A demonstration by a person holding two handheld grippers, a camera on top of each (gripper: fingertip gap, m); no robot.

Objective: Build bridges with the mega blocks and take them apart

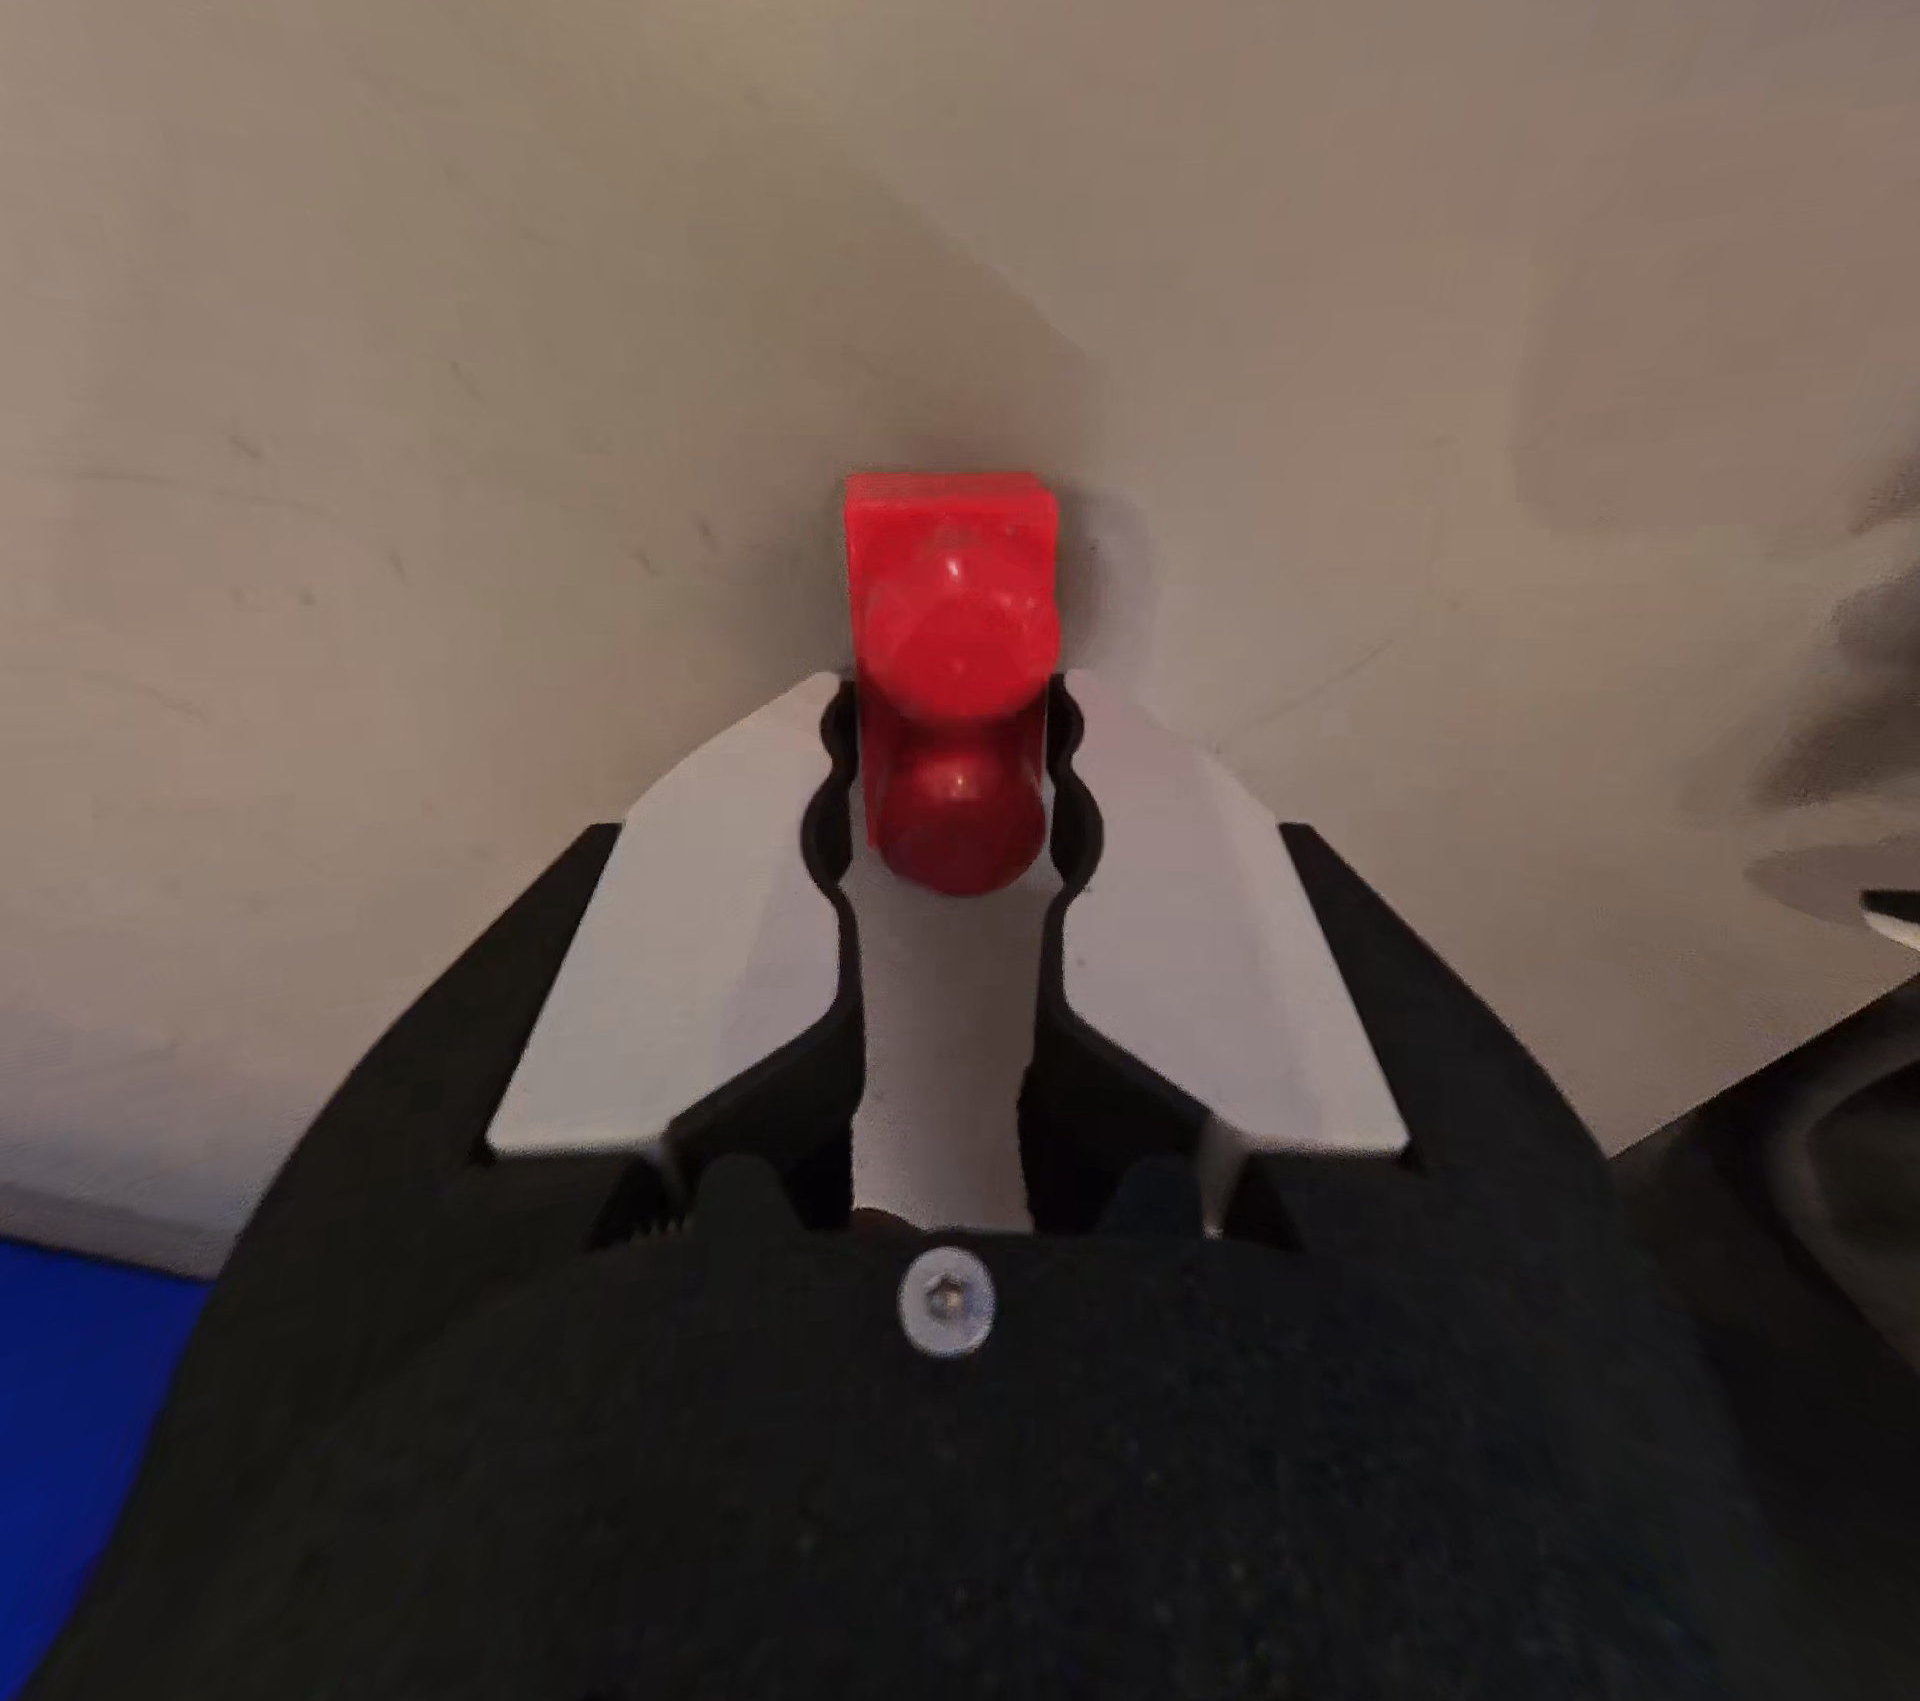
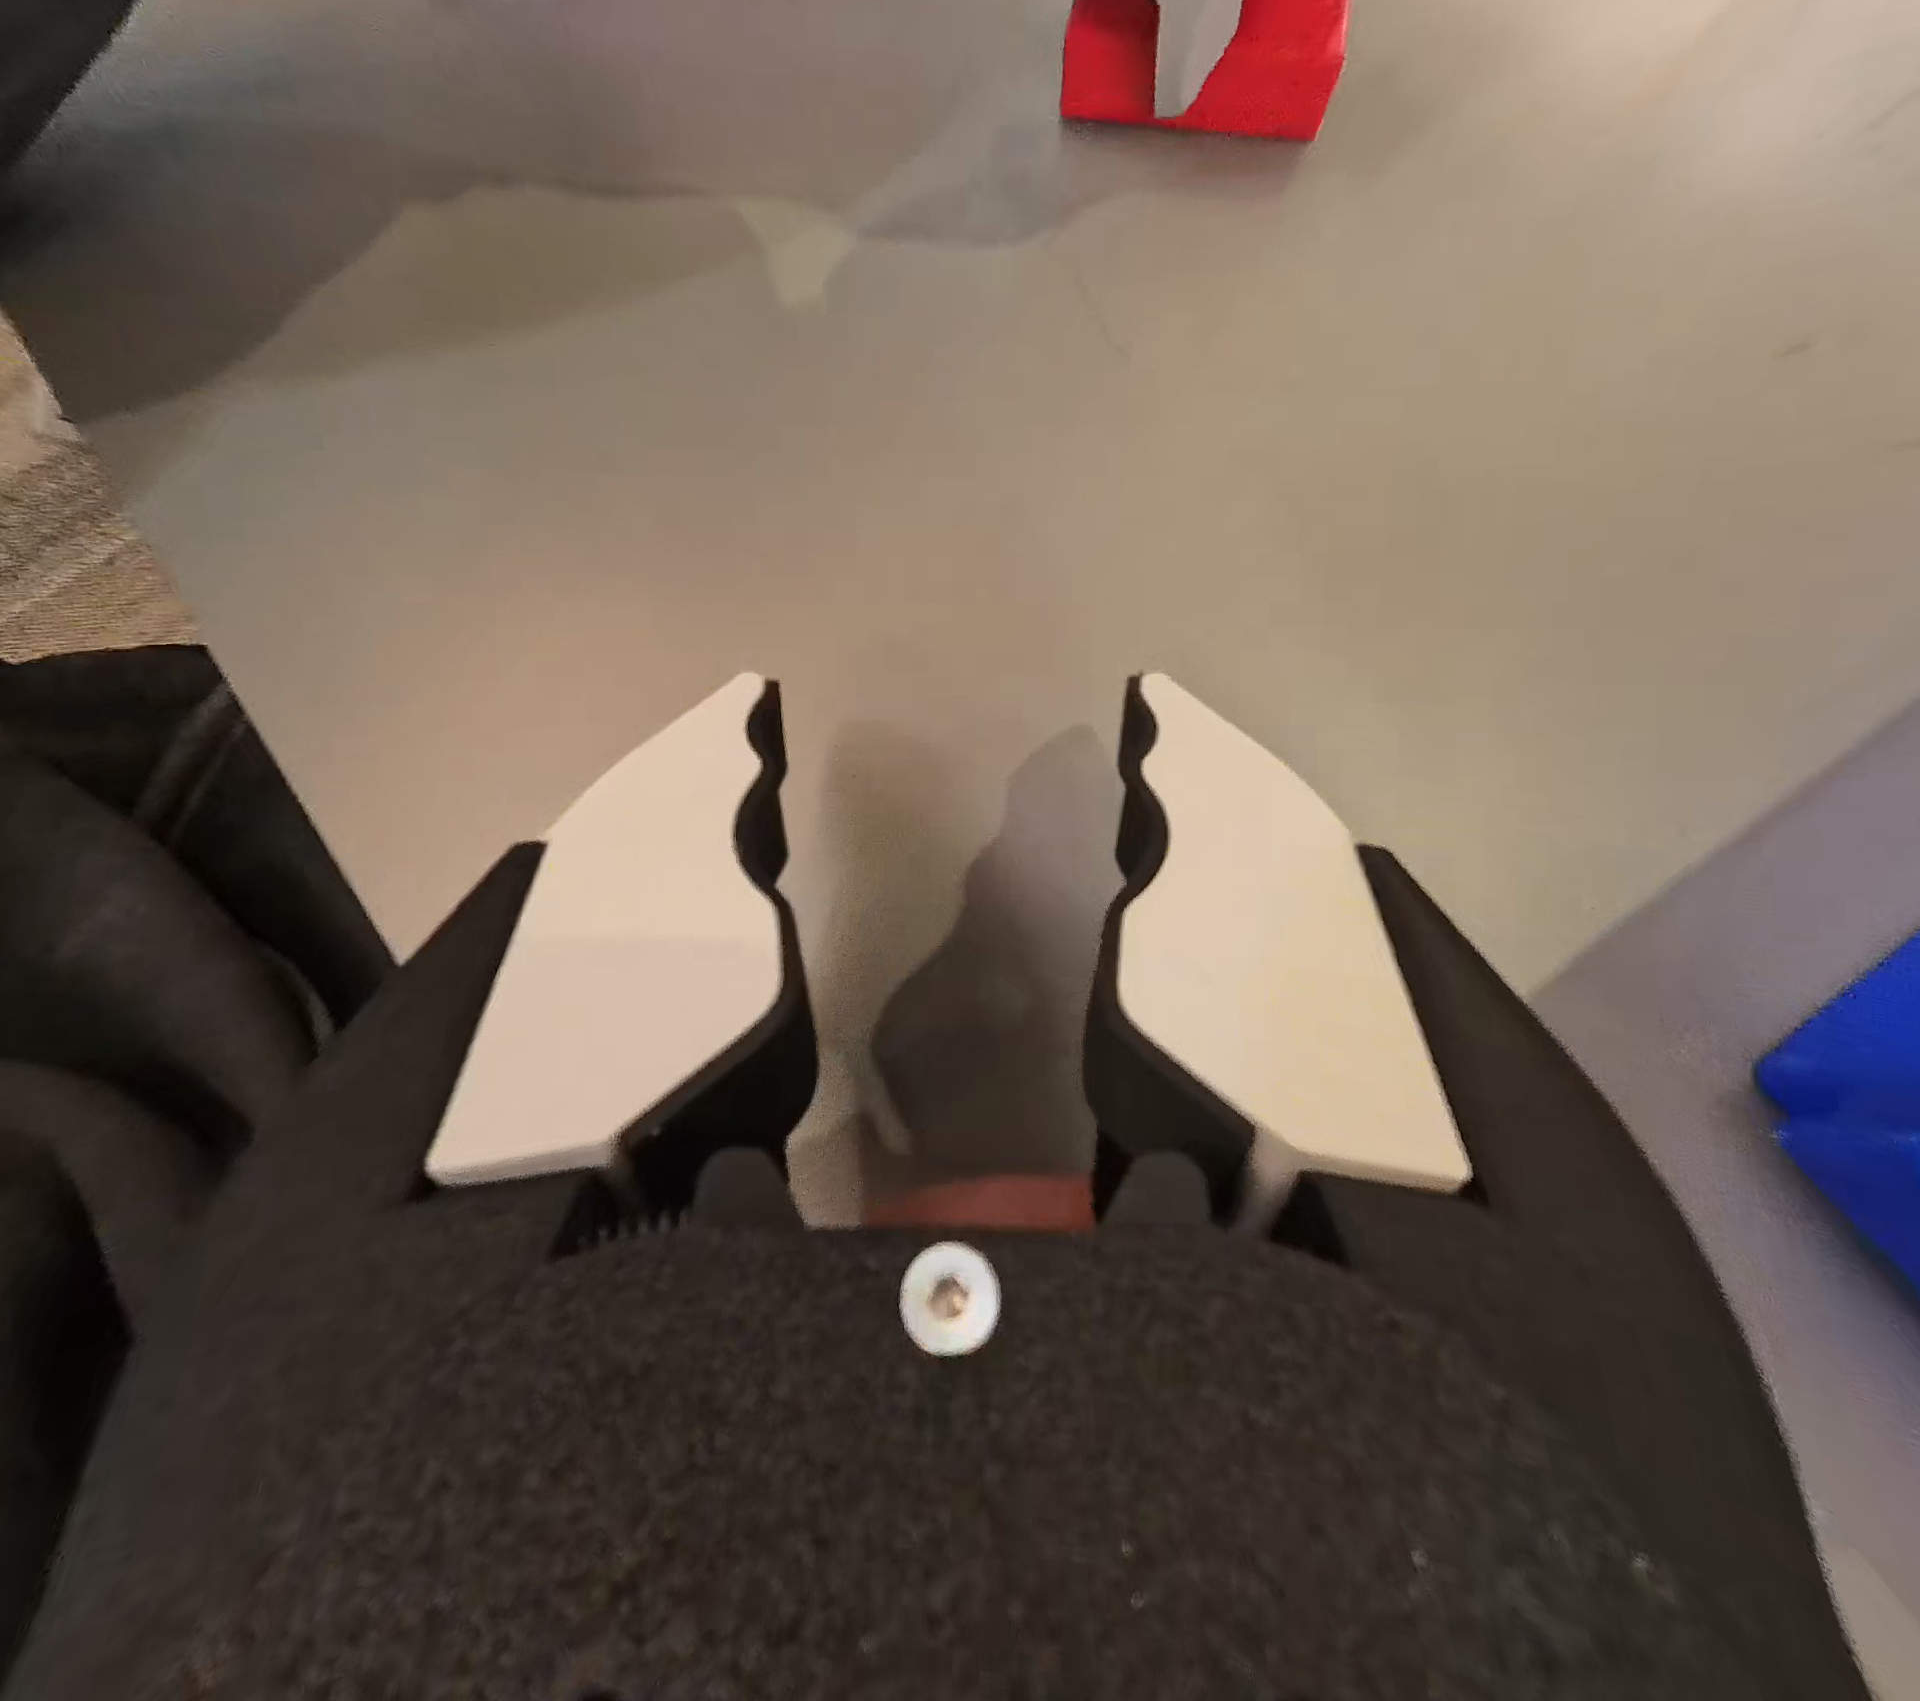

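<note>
The glossy red block (image 1: 951,685) with two round studs sat on the table (image 1: 416,404), pinched by the left gripper (image 1: 951,716). The right gripper (image 2: 951,706) hung spread and empty over bare tabletop, well apart from it.

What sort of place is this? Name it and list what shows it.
Probably an indoor tabletop play or work area: a smooth pale table, a red block in the left gripper, and carpeted floor beside it.

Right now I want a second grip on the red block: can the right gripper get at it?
Probably yes. The right gripper is open and empty, bare table lies between it and the red block, though the left gripper already straddles one end.
</note>
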